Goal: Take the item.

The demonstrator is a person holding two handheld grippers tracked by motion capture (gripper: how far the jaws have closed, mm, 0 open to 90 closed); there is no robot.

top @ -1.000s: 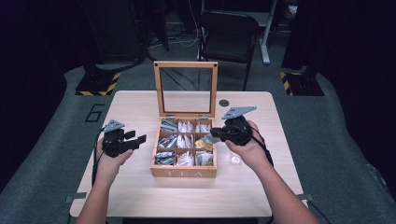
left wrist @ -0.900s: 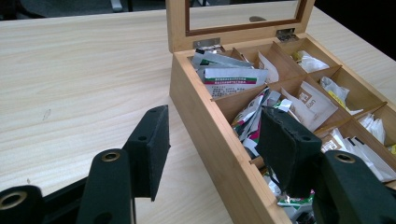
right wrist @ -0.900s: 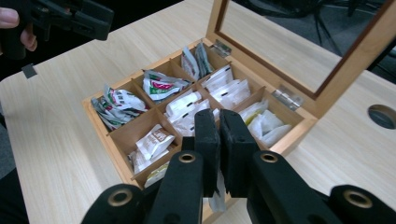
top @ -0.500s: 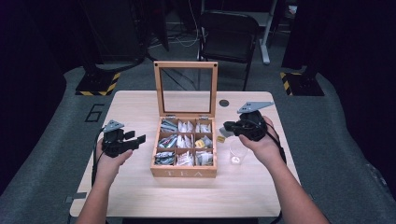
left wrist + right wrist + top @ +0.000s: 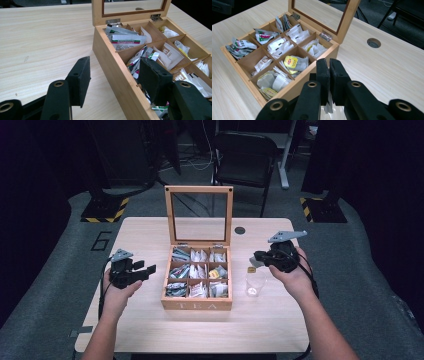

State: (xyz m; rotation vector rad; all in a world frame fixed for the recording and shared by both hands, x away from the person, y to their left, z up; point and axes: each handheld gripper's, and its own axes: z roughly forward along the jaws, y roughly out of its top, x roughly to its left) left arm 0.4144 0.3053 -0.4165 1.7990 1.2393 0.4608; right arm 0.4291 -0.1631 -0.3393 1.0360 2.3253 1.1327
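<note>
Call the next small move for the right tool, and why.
Probably ease the right tool straight down toward the glass cup, and only then open it. Its jaws are pressed shut on what looks like a tea bag, which hangs just below them. The cup stands right beneath, beside the tea box, so a short descent should put the bag inside.
</note>
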